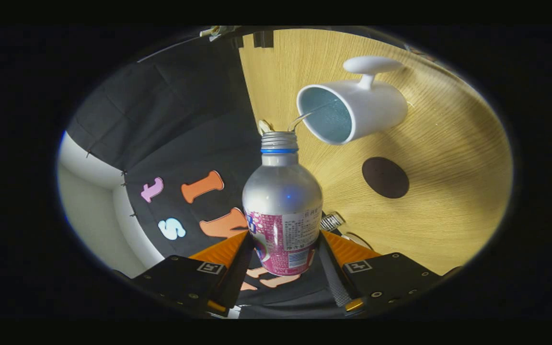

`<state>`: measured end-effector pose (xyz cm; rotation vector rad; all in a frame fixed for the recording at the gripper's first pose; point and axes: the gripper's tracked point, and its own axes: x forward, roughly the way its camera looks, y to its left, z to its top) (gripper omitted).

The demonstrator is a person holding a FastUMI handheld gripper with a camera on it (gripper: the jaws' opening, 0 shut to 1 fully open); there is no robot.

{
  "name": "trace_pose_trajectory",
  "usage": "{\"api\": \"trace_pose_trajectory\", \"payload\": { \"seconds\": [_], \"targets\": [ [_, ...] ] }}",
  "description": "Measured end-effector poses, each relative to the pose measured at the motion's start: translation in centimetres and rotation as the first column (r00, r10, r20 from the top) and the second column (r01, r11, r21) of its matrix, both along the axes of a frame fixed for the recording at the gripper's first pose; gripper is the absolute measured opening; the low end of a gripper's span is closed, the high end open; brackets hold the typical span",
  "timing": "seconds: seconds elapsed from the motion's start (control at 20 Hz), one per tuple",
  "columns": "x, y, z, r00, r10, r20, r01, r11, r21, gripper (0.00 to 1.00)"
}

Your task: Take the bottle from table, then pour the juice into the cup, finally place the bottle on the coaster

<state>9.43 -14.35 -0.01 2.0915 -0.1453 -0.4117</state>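
While my gripper (283, 249) pinches the labelled lower body of the silver bottle (281, 201) from both sides, I hold it tipped toward the white cup (352, 110), which sits in the upper right of the frame. The bottle fills the centre, its open threaded neck pointing at the cup's mouth, and a thin stream of juice (304, 117) arcs from the neck over the rim. Inside, the cup shows a pale bluish, speckled bottom, so I cannot tell how much has gathered.

By my reading, the pickup is done and the pour is under way. What is left is to finish pouring, bring the bottle upright, and set it on the dark round coaster (385, 177), which lies bare at centre right, just below the cup and apart from it.

Pale wood grain covers the surface (448, 215) across the right half of the frame. Black cloth hangs as the booth wall (185, 110) over the upper left, and a light, plain wall panel shows at the far left beyond it. A small ribbed metal object (332, 221) lies on the surface by my right finger; possibly the cap, but I cannot be sure.
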Motion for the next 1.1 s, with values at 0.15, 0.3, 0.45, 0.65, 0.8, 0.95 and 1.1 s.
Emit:
{"api": "trace_pose_trajectory", "payload": {
  "seconds": [0.15,0.3,0.45,0.65,0.8,0.95,1.1],
  "targets": [
    [-0.03,0.00,-0.20,1.000,-0.008,0.006,0.007,1.000,0.025,0.76],
    [0.03,0.08,-0.44,1.000,-0.001,-0.005,0.002,0.999,0.033,0.76],
    [-0.01,-0.10,-0.25,1.000,-0.011,0.004,0.011,0.999,0.046,0.76],
    [0.27,-0.26,-0.18,1.000,-0.020,0.012,0.019,0.998,0.067,0.76],
    [0.32,-0.29,-0.03,0.999,-0.031,0.008,0.030,0.996,0.085,0.76],
    [0.30,-0.37,0.13,0.999,-0.040,0.015,0.038,0.994,0.106,0.76],
    [0.34,-0.53,-0.21,0.999,-0.047,0.003,0.046,0.992,0.115,0.76]
  ]
}}
